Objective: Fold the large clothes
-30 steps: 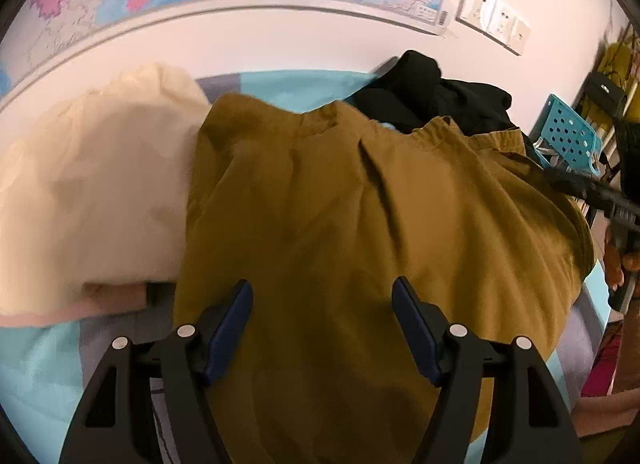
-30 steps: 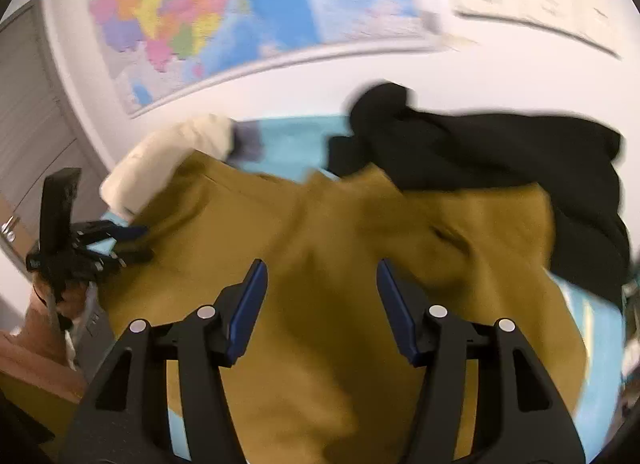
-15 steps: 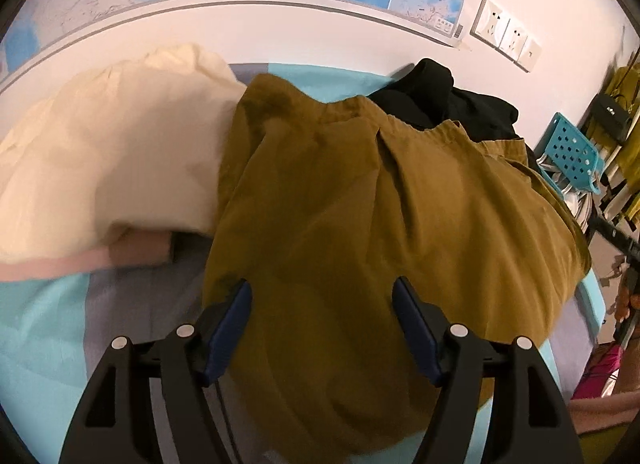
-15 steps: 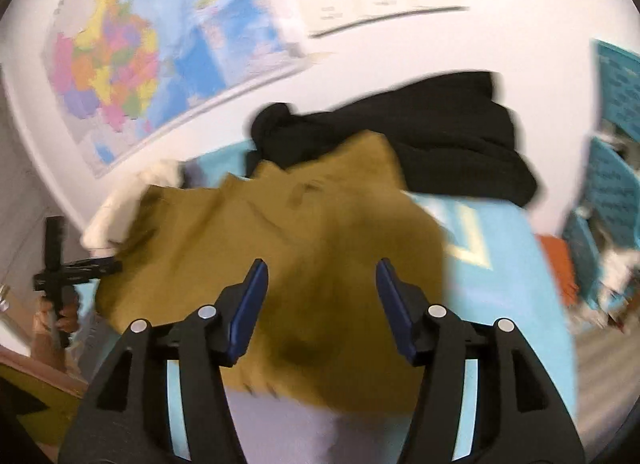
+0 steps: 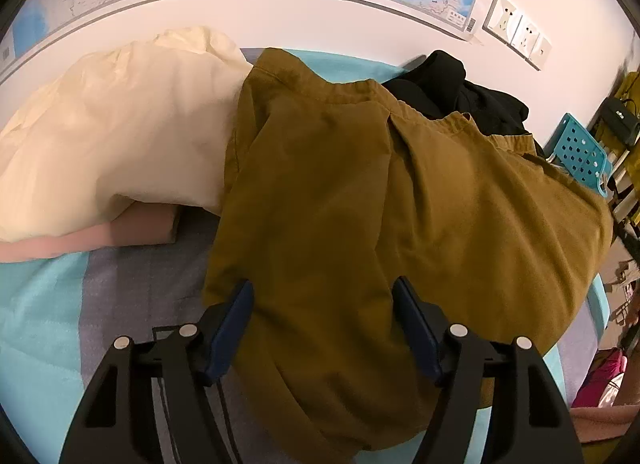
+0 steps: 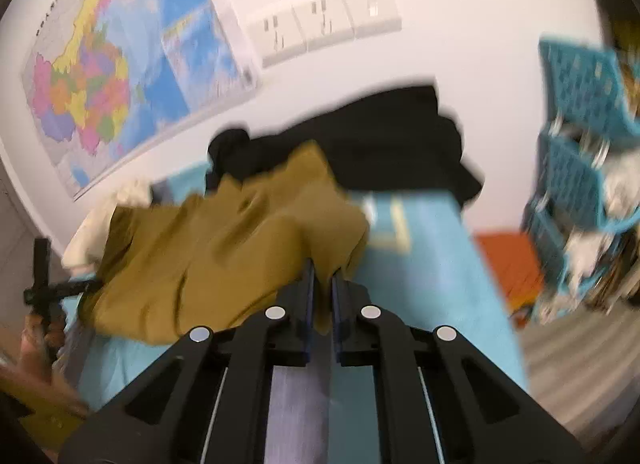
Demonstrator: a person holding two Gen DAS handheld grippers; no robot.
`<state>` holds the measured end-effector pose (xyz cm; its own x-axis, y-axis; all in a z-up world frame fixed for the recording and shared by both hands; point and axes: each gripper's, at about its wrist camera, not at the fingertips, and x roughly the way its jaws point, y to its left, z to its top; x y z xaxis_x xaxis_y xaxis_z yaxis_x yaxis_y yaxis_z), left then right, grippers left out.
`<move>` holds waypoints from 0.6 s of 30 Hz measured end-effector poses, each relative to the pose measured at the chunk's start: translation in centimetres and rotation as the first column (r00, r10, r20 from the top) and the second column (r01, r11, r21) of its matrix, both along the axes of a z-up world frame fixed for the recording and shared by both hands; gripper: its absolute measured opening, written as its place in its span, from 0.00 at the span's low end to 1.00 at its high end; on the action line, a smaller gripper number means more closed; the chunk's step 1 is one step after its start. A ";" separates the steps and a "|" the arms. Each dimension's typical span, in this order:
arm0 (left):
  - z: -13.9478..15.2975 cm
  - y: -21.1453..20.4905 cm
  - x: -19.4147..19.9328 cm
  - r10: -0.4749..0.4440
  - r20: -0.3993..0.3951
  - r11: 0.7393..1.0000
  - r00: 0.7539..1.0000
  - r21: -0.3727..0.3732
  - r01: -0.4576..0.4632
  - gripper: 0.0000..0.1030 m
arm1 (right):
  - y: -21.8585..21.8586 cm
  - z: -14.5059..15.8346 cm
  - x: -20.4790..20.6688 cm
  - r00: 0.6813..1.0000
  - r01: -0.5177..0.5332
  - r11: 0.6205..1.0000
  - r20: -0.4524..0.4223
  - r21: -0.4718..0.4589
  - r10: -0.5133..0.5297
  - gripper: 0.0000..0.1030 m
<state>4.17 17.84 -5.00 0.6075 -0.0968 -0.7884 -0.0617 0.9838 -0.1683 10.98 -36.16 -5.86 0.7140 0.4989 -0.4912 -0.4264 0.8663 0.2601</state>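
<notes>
A large mustard-brown garment (image 5: 400, 215) lies spread and rumpled across the light blue bed cover (image 5: 36, 328). My left gripper (image 5: 322, 304) stands open just over its near left part, the cloth lying under and between the blue pads without being pinched. In the right wrist view the same mustard garment (image 6: 224, 248) fills the middle, and my right gripper (image 6: 321, 276) is shut on its near right edge, a fold of cloth pinched between the pads. The left gripper (image 6: 64, 288) shows small at the far left, held by a hand.
A cream garment (image 5: 120, 143) lies left of the mustard one, over a pink folded piece (image 5: 140, 227). A black garment (image 5: 452, 91) is heaped at the back against the wall. Blue plastic baskets (image 6: 580, 135) and clutter stand beyond the bed's right side. A map (image 6: 120, 75) hangs on the wall.
My right gripper swung to the garment's right edge and closed on it. The left gripper stayed open while its view shifted slightly, showing more of the cream garment.
</notes>
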 end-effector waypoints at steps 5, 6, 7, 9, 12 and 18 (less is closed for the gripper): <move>-0.5 0.1 -0.4 0.012 0.000 1.000 1.000 -0.017 -0.012 0.68 | 0.9 -5.2 2.3 0.988 0.042 0.996 -0.146 -0.075 -0.053 0.07; -0.4 0.0 -0.5 0.012 0.001 1.000 1.000 -0.007 -0.012 0.68 | 0.5 -5.8 2.3 0.985 0.047 0.998 -0.165 -0.047 -0.055 0.08; -0.1 -0.2 -0.8 0.007 0.003 1.000 1.000 0.011 -0.007 0.68 | -0.3 -6.2 2.0 0.982 0.057 0.998 -0.183 0.005 -0.055 0.08; 0.5 -0.3 -1.5 -0.002 0.010 1.000 1.000 0.023 0.002 0.68 | -1.0 -6.1 1.6 0.979 0.068 0.996 -0.198 0.061 -0.055 0.12; 1.7 0.2 -3.1 -0.013 0.047 1.000 0.999 -0.009 0.014 0.70 | -1.9 -4.6 0.2 0.984 0.084 0.991 -0.167 0.099 -0.067 0.24; 2.7 0.9 -6.1 0.019 0.083 1.000 0.996 0.012 -0.020 0.71 | -0.1 -0.6 -2.7 1.000 0.026 0.998 0.005 0.064 -0.027 0.45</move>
<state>-1.89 18.73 -2.32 0.6725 -0.0741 -0.7364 -0.0675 0.9847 -0.1608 8.28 -36.27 -6.47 0.7302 0.5102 -0.4544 -0.4054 0.8589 0.3129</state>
